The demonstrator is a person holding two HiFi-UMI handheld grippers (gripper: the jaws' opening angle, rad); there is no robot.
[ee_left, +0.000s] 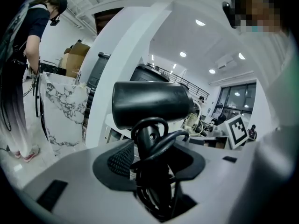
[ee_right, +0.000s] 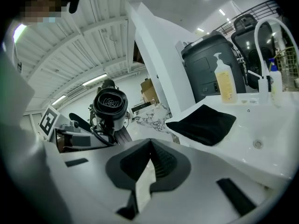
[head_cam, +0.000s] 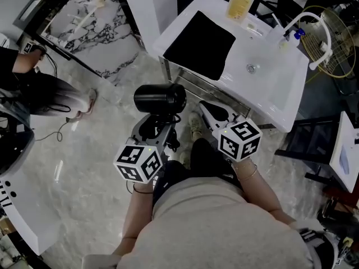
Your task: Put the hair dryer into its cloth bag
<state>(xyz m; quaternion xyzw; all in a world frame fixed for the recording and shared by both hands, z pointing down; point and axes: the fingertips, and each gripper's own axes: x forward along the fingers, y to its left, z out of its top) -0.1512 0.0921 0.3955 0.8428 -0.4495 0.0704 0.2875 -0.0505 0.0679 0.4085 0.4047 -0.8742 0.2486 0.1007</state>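
Left tool (ee_left: 150, 158): jaws clamped on the handle of the black plastic barrel-shaped hair dryer (ee_left: 149, 104), cord looped round the handle, dryer held in air near the white sink surface (head_cam: 275, 94). Right tool (ee_right: 149, 164): jaws closed together, nothing between. Flat black cloth bag (head_cam: 199, 43) lies on the surface beside the basin.

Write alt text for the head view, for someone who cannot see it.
Seen from above, a person's left gripper holds a black hair dryer by its handle, while the right gripper beside it is shut and empty. Ahead, a black cloth bag lies flat on a white sink counter near a yellow bottle.
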